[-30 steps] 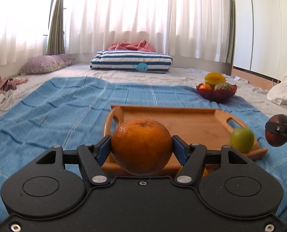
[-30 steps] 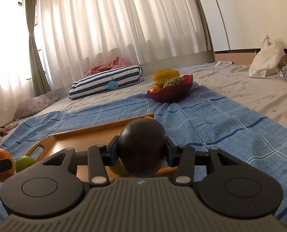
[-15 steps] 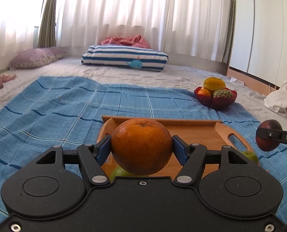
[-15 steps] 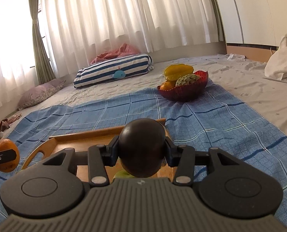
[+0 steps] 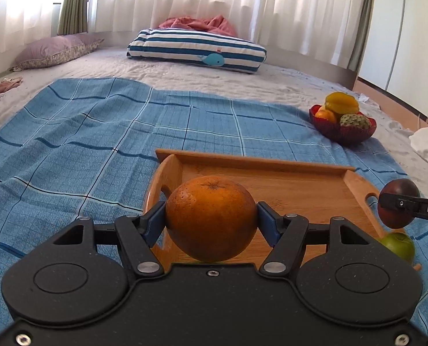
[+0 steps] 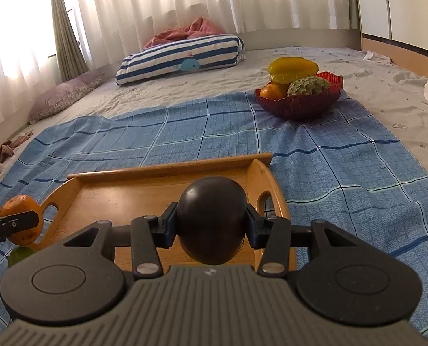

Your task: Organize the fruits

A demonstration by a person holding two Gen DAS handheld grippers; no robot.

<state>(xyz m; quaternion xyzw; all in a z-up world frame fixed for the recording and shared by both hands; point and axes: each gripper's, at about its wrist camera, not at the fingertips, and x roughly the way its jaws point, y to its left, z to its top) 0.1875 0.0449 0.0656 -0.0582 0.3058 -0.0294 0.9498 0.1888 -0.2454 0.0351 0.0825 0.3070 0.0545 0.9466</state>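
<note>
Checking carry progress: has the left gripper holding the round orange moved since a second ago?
Yes. The left gripper with the orange moved forward over the wooden tray.

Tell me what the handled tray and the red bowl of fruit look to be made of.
The handled tray looks like bamboo or light wood with a smooth satin finish: honey colour, faint grain lines, cut-out handles. The red scalloped bowl looks like translucent plastic or glass: light glows through its ribbed wall; which one, I cannot tell.

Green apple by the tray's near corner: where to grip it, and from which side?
Grip the green apple across its round middle, coming from above. It sits stem-up on the blanket, close against the tray, so a side approach from the tray looks blocked. Both tools are full now.
</note>
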